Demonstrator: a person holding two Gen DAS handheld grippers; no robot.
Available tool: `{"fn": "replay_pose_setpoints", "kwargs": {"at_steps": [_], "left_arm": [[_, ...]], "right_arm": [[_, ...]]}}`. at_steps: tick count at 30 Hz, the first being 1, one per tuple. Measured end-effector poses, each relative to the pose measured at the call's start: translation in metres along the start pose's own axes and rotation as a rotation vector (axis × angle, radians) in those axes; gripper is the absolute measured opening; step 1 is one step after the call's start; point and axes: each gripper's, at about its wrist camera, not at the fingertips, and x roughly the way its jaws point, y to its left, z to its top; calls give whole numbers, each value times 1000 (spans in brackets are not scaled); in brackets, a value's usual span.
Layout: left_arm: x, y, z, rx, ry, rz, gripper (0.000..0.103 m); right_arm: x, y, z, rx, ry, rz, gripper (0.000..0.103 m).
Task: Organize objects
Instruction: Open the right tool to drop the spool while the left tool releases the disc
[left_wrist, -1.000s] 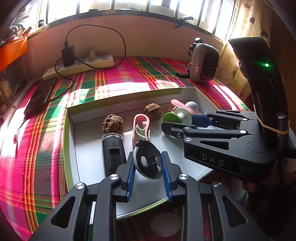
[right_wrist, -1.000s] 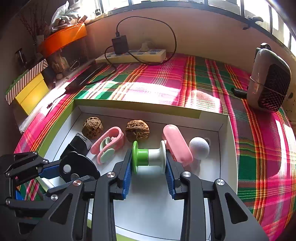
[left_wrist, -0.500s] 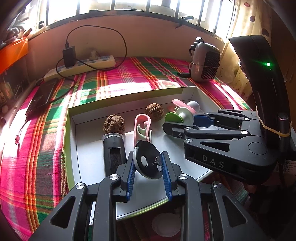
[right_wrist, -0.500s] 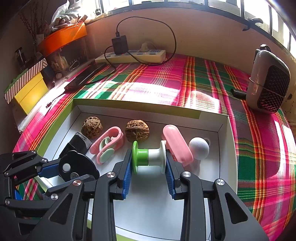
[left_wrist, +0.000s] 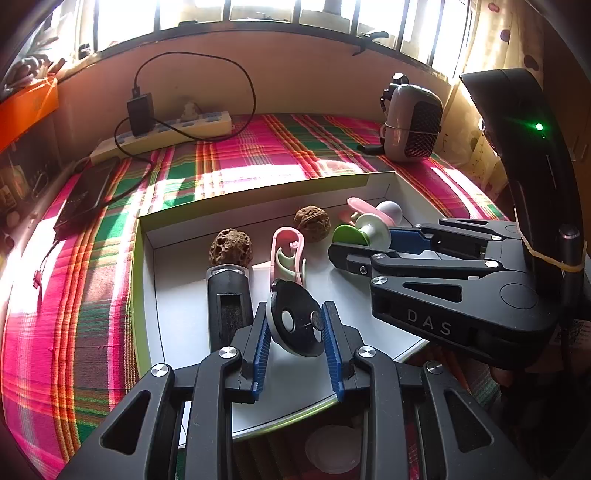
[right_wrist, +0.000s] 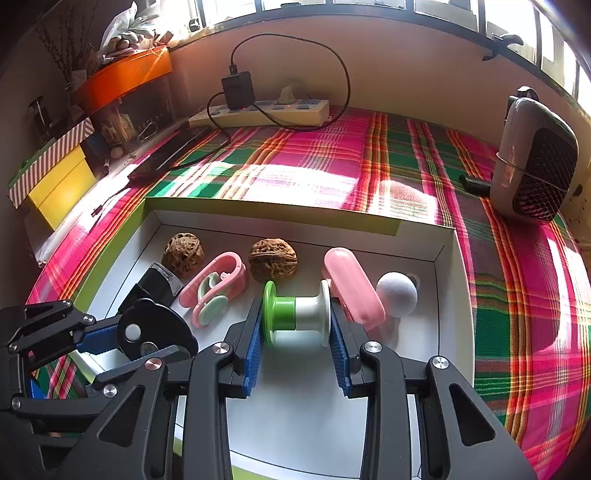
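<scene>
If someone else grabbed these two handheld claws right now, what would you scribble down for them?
Left gripper: shut on the black disc, held over the white tray.
Right gripper: shut on the green-and-white spool, also over the tray.
In the tray: two walnuts, pink clip, pink case, white ball, black block.
Left to do: place the disc and the spool.

Left gripper (left_wrist: 295, 332) clamps black disc (left_wrist: 295, 321) over tray (left_wrist: 177, 280).

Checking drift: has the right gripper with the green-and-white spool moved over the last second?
No. In the right wrist view the green-and-white plastic spool in the right gripper sits just below the brown wrinkled walnut, matching the earlier frames.
</scene>
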Motion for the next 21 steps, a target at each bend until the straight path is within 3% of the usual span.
{"fn": "replay_pose_setpoints", "kwargs": {"at_steps": [8,21], "left_arm": [[0,5,0,-4,0,6,27],[-9,5,0,-2,-18,3,32]], "right_arm": [[-1,-1,-1,9,-1,3,45],[-15,0,-3,33,-32,5,45]]}}
